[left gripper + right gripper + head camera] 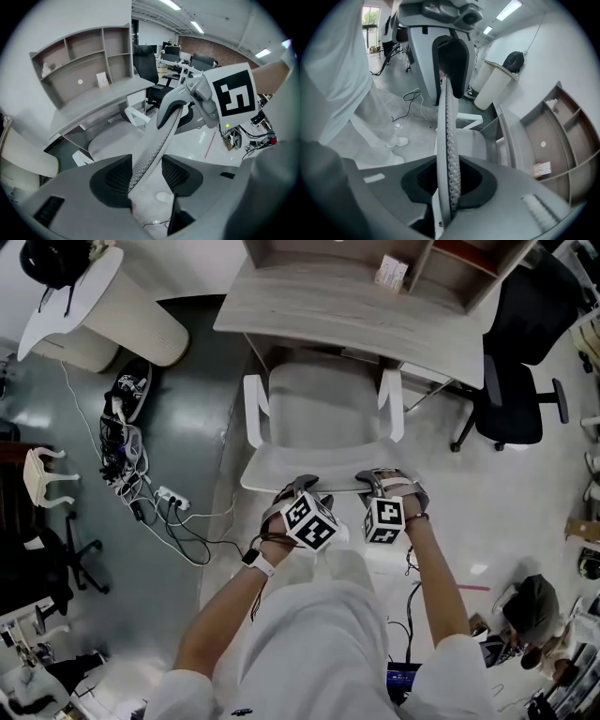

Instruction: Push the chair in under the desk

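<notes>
Chair (323,418), grey, one in number, stands square to the desk (309,306). The far edge of its seat is at the desk's near edge, and most of the seat lies out on the open floor. Its two white armrests (253,409) flank the seat; the left one lines up close to the desk's left leg.

The backrest (267,476) is at the near side, its top rim running left to right. The left gripper (146,173) straddles that rim with jaws spread wide: the rim lies against one pad and floor shows beside the other. The right gripper (449,185) is pinched onto the same rim, just to the right of the left one.

To the left of the chair the dark floor is open as far as one power strip with tangled cables (169,498). To the right, one black office chair (511,399) stands near the desk's right end, well apart from the grey one.

A shelf unit (450,277) sits on the desk's far side, and one small box (392,273) stands in a compartment. One cream bin (122,329) stands far left with a white lid (75,296) across its top; its contents cannot be seen.
</notes>
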Tool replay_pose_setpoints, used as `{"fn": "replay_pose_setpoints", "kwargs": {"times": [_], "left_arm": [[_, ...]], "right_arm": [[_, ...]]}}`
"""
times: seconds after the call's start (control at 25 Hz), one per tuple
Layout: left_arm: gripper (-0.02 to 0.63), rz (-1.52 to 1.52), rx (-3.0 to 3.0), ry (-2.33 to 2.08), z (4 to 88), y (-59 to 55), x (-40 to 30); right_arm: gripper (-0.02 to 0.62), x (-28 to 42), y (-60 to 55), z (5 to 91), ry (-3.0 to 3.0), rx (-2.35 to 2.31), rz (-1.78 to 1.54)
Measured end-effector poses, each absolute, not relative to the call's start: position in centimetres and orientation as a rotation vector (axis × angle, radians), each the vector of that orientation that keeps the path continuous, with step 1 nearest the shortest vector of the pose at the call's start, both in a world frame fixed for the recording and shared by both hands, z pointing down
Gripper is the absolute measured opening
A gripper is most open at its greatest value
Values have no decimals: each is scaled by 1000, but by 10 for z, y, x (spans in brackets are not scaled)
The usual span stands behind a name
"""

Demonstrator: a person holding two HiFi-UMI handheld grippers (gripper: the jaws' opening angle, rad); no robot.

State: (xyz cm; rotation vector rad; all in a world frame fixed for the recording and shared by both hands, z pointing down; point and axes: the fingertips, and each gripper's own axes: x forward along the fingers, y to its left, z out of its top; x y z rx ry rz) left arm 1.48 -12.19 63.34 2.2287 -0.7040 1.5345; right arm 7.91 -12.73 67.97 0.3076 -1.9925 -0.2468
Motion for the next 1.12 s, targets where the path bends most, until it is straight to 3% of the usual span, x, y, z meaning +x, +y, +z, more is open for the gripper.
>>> {"fn": "replay_pose_setpoints", "kwargs": {"times": [1.12], "left_arm": [[192, 1439, 2323, -770, 628, -151, 27]], "right_arm": [[86, 93, -163, 686, -1938, 362, -256]]}}
